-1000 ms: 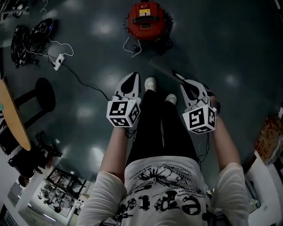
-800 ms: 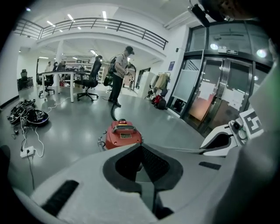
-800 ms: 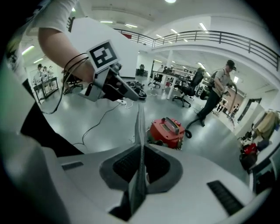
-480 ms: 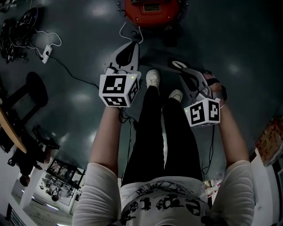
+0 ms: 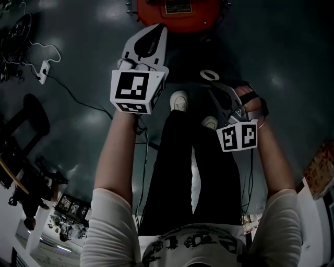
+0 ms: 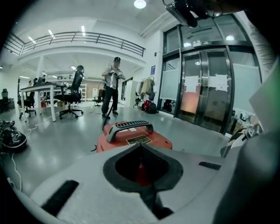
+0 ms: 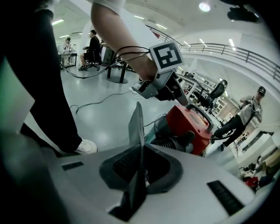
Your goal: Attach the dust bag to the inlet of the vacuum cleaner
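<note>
The red vacuum cleaner (image 5: 177, 11) stands on the floor at the top edge of the head view. It fills the middle of the left gripper view (image 6: 135, 136) and shows beyond the jaws in the right gripper view (image 7: 189, 124). My left gripper (image 5: 159, 28) is shut and empty, with its tip just short of the vacuum's near side. My right gripper (image 5: 213, 87) is shut on the flat grey dust bag (image 5: 210, 76), whose collar has a round hole. From that gripper's own camera the dust bag (image 7: 137, 131) stands edge-on between the jaws. A black ribbed hose (image 7: 171, 141) lies by the vacuum.
The person's legs and white shoes (image 5: 179, 100) stand between the two grippers. A power strip with its cable (image 5: 44, 70) lies on the floor at left, near a black stool (image 5: 23, 125). A standing person (image 6: 113, 85), desks with chairs (image 6: 70, 94) and glass doors (image 6: 205, 87) are farther off.
Both grippers have sunk and moved forward toward the vacuum, which now sits at the top edge of the head view. The right gripper keeps its hold on the dust bag.
</note>
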`<state>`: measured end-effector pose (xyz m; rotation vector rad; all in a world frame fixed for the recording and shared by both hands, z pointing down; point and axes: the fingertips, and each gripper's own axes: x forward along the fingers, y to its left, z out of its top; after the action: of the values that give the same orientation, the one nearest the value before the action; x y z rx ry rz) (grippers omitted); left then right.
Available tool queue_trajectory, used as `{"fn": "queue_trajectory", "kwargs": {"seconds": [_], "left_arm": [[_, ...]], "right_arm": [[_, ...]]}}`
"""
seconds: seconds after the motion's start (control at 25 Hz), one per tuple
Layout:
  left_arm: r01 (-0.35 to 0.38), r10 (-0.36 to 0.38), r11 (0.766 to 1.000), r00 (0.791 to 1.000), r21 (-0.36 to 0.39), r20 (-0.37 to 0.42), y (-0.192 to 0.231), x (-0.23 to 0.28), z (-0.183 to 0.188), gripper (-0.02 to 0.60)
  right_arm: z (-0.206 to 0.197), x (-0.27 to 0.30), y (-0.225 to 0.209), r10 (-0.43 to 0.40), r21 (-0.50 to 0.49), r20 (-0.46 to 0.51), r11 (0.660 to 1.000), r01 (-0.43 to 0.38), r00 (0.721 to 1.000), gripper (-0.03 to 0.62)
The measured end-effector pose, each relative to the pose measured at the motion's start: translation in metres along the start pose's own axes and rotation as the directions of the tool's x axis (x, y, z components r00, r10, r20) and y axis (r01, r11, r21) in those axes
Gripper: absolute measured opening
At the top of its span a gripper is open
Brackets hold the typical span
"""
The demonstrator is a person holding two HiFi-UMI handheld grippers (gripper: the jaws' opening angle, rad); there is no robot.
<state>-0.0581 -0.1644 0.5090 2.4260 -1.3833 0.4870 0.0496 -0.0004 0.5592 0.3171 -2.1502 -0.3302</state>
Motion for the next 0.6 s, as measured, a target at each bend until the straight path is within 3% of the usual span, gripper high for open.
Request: {"fn": "queue_trajectory", "kwargs": {"seconds": [0.16,0.32,0.48,0.6], "left_arm": [[0.013,-0.014,1.000,0.999,0.009,0.030,0.004,0.016,0.005,0.003],[0.022,-0.023,1.000,1.000,0.022,0.012,0.005,0.029,0.003,0.003],[0.013,-0.013,1.000,1.000,-0.012,-0.011,0.011,0.034,-0.001,0.004],[0.009,-0.009,1.000,1.000,0.017,0.001,0.008,0.034,-0.001,0.003]], "right_arm": [[-0.005,0.011,-0.007,-0.013,-0.017,0.012,1.000,0.013,1.000,0.023],[-0.006,0.016,-0.017,-0.011,-0.013,0.015,1.000,0.012,1.000,0.023],[-0.007,0.021,-0.022,-0.014,-0.008,0.024,1.000,0.014,1.000,0.023],[-0.008,0.024,-0.026,-0.022,-0.011,0.033,1.000,0.022,0.999,0.023]]}}
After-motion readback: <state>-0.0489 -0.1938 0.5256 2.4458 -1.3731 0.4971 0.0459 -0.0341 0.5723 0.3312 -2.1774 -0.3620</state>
